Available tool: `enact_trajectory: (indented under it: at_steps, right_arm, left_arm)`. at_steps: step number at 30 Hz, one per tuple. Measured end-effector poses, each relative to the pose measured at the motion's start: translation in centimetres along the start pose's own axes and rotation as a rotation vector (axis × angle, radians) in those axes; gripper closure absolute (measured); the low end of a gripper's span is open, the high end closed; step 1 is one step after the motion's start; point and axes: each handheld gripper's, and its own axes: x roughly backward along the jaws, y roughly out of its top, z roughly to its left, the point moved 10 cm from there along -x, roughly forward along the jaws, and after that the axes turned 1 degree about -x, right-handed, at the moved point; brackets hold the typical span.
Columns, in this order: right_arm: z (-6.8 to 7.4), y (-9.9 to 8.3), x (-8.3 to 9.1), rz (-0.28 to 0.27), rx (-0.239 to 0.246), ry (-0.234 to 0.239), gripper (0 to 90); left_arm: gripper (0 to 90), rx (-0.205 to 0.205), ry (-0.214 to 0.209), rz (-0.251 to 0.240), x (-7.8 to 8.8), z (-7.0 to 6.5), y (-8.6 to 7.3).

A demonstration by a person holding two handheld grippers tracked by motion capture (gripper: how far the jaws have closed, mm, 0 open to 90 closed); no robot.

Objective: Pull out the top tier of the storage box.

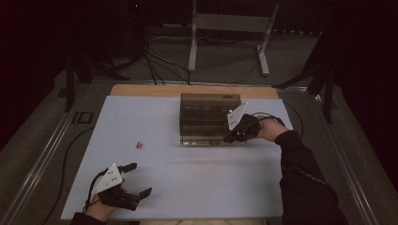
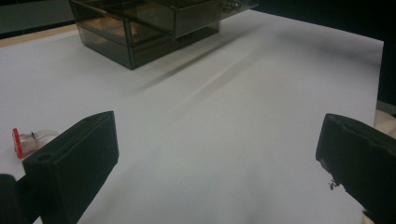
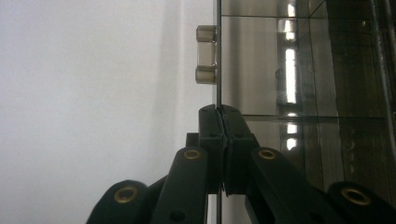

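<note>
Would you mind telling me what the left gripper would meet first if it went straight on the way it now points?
Probably nothing soon: ahead of the open left gripper lies bare white sheet. The smoky plastic box sits left of its line and the small red-capped piece sits beside its left jaw, though depth is uncertain.

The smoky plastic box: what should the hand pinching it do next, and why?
Probably swing the lid a little further round, away from the box. The right gripper is shut on that thin clear panel's edge near its small latch, so the grip looks ready. The left gripper waits open, away from the box.
</note>
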Motion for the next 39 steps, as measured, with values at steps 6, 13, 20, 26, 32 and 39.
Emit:
enact_trajectory:
  at_steps: [6,13,20,26,32,39]
  right_arm:
    - [0.0,0.0,0.0,-0.008,-0.005,-0.012,88.0]
    - [0.0,0.0,0.1,-0.001,-0.009,-0.022,86.2]
    - [-0.4,0.4,0.9,-0.029,-0.043,-0.088,72.7]
    - [-0.5,1.2,2.1,-0.072,-0.115,-0.122,62.0]
    - [-0.8,1.7,3.2,-0.092,-0.226,-0.187,34.5]
    - [-0.5,1.6,4.4,-0.156,-0.358,-0.236,2.2]
  left_arm:
    - [0.0,0.001,0.000,0.002,0.0,0.0,0.0]
    - [0.0,-0.002,0.001,0.000,0.0,0.0,0.0]
    - [0.0,0.000,0.001,0.002,0.0,0.0,0.0]
    - [0.0,-0.003,0.001,0.003,-0.1,0.0,-0.1]
    - [0.0,-0.003,0.001,0.002,0.0,0.0,0.0]
    - [0.0,-0.005,0.002,0.002,0.0,0.0,0.0]
